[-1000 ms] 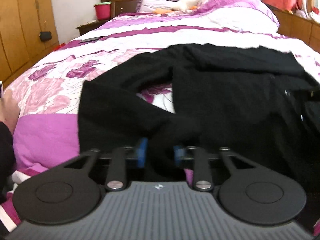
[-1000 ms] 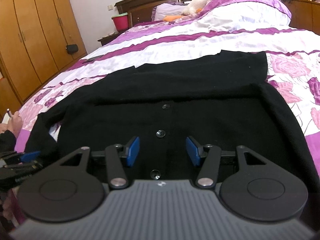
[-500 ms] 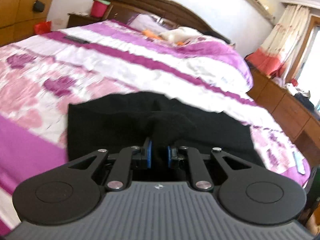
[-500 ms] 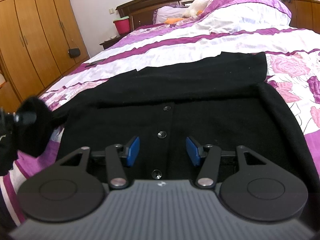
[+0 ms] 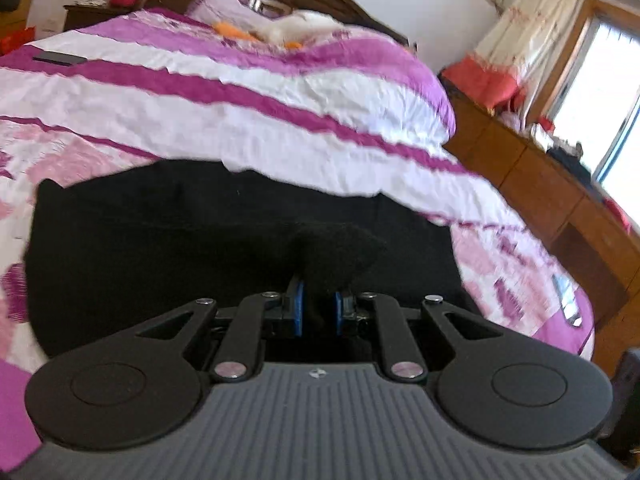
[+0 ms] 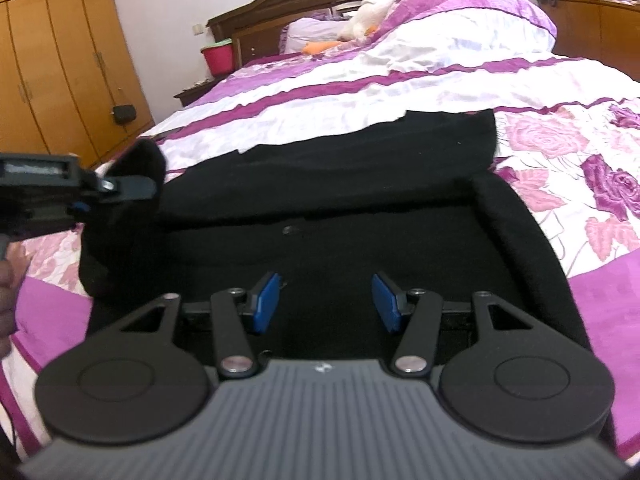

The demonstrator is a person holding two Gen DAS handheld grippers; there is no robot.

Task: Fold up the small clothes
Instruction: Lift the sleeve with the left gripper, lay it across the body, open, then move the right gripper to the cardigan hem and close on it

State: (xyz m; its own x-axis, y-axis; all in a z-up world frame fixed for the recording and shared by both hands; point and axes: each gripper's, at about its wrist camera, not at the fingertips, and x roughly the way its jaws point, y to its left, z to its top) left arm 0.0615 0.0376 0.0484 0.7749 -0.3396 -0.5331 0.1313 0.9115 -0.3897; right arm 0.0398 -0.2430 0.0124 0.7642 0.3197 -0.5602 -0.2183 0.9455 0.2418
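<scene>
A black button-front cardigan (image 6: 360, 200) lies spread on the bed, its body also showing in the left wrist view (image 5: 160, 240). My left gripper (image 5: 318, 308) is shut on the cardigan's left sleeve (image 5: 340, 252), which bunches above the blue pads. In the right wrist view the left gripper (image 6: 120, 190) holds that sleeve (image 6: 124, 208) lifted above the cardigan's left edge. My right gripper (image 6: 326, 300) is open and empty, low over the cardigan's near hem. The right sleeve (image 6: 532, 240) lies along the right side.
The bed has a purple, white and pink floral quilt (image 6: 580, 152) with pillows and a white soft toy (image 6: 372, 12) at the headboard. A wooden wardrobe (image 6: 52, 60) stands left, a dresser (image 5: 540, 184) right. A red bucket (image 6: 218, 54) sits on the nightstand.
My left gripper has lifted the sleeve off the bed and carried it up and rightward over the cardigan, turning toward the window side. The right gripper has stayed open over the hem.
</scene>
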